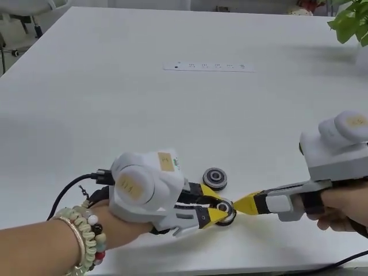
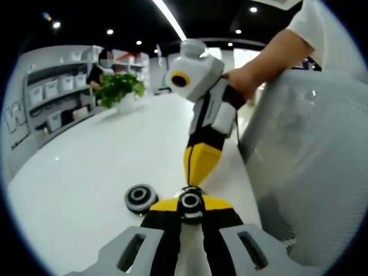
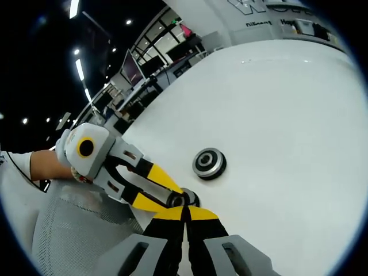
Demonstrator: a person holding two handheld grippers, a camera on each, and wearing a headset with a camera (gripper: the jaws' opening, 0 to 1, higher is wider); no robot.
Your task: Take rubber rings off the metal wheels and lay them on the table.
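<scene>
My left gripper [image 1: 220, 213] is shut on a small metal wheel [image 1: 227, 211], held just above the white table [image 1: 144, 115] near its front edge. In the left gripper view the wheel [image 2: 190, 201] sits between the yellow tips. My right gripper [image 1: 242, 206] comes in from the right, its yellow jaws closed together on the wheel's black rubber ring [image 3: 190, 198]. A second wheel [image 1: 215, 178], with its black ring on, lies flat on the table just behind them. It also appears in the right gripper view as the second wheel [image 3: 209, 163].
A white power strip [image 1: 208, 67] lies across the far middle of the table. A green plant [image 1: 351, 20] stands at the far right corner. A black cable [image 1: 66, 192] trails from the left gripper. A mesh chair back [image 2: 310, 172] is close behind the front edge.
</scene>
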